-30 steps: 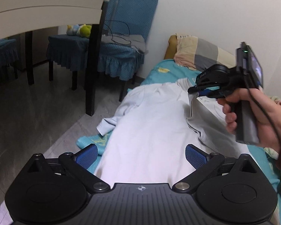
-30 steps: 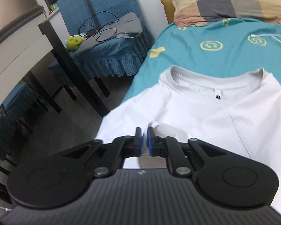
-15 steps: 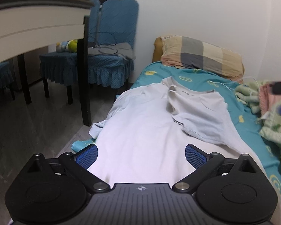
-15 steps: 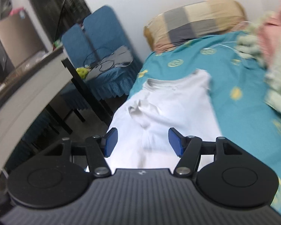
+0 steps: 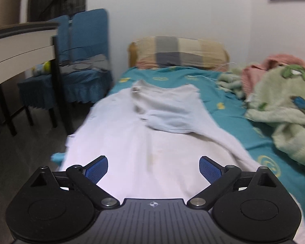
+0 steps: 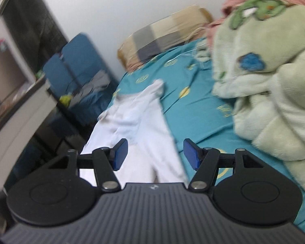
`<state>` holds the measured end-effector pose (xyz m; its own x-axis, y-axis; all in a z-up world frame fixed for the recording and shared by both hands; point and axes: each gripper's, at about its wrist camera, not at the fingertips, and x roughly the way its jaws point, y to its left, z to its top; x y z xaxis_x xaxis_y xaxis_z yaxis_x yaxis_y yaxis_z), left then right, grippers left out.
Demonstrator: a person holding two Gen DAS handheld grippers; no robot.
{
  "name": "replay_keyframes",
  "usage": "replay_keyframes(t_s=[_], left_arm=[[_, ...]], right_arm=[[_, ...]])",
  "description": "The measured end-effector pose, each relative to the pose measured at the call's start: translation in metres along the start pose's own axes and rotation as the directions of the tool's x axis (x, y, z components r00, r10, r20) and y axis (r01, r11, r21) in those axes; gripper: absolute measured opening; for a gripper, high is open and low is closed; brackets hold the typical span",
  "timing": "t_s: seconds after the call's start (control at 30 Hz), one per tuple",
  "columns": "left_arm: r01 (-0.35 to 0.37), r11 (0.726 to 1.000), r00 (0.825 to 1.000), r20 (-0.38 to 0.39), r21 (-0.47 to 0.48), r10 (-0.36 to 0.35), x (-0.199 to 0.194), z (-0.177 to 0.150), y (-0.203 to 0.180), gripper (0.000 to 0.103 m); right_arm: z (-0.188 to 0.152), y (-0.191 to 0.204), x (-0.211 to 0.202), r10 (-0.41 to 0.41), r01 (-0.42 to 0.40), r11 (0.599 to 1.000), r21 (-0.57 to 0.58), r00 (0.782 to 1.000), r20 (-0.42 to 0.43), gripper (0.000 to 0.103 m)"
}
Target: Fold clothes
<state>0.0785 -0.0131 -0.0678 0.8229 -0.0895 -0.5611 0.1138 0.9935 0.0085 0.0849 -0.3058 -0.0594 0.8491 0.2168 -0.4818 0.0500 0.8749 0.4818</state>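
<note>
Sleeve (image 5: pixel 168 120) is lying folded onto the white shirt (image 5: pixel 132 152) ahead of both spread, empty tongs; the right gripper (image 6: pixel 154 154) has just opened, releasing it, and is pulling back; the left gripper (image 5: pixel 153 167) is narrowing slightly.

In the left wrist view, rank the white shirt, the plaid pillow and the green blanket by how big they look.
1. White shirt, spread down the bed.
2. Green blanket, cut off at the frame edge, so its full size is unknown.
3. Plaid pillow, though it lies farthest from the camera, so it may look smaller than it is.
</note>
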Motion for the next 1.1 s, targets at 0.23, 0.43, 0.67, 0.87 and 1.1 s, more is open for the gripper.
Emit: replay_keyframes(t_s=[0.23,0.43,0.67,0.87,1.1], left_arm=[[0.279,0.96,0.953,-0.113,-0.021,-0.28,0.004,-0.008,-0.088,0.08],[0.376,0.926,0.906,-0.224,0.039,-0.359,0.025,-0.039,-0.15,0.063],[0.352,0.936,0.903,-0.269,0.024,-0.334,0.043,-0.054,-0.15,0.007],[0.383,0.909,0.879,-0.236,-0.167,-0.413,0.018,-0.023,-0.094,0.003],[0.293,0.882,0.873,-0.273,-0.368,-0.404,0.016,-0.007,0.004,0.003]], right_arm=[[0.003,-0.035,-0.015,-0.067,0.061,0.995,0.077,0.995,0.08,0.064],[0.004,-0.055,-0.014,-0.098,0.086,0.987,0.133,0.992,0.085,0.064],[0.001,-0.059,-0.008,-0.105,0.094,0.984,0.148,0.992,0.066,0.064],[0.0,-0.059,-0.005,-0.101,0.093,0.984,0.151,0.994,0.045,0.064],[-0.003,-0.05,0.008,-0.081,0.082,0.988,0.131,0.997,-0.013,0.064]])
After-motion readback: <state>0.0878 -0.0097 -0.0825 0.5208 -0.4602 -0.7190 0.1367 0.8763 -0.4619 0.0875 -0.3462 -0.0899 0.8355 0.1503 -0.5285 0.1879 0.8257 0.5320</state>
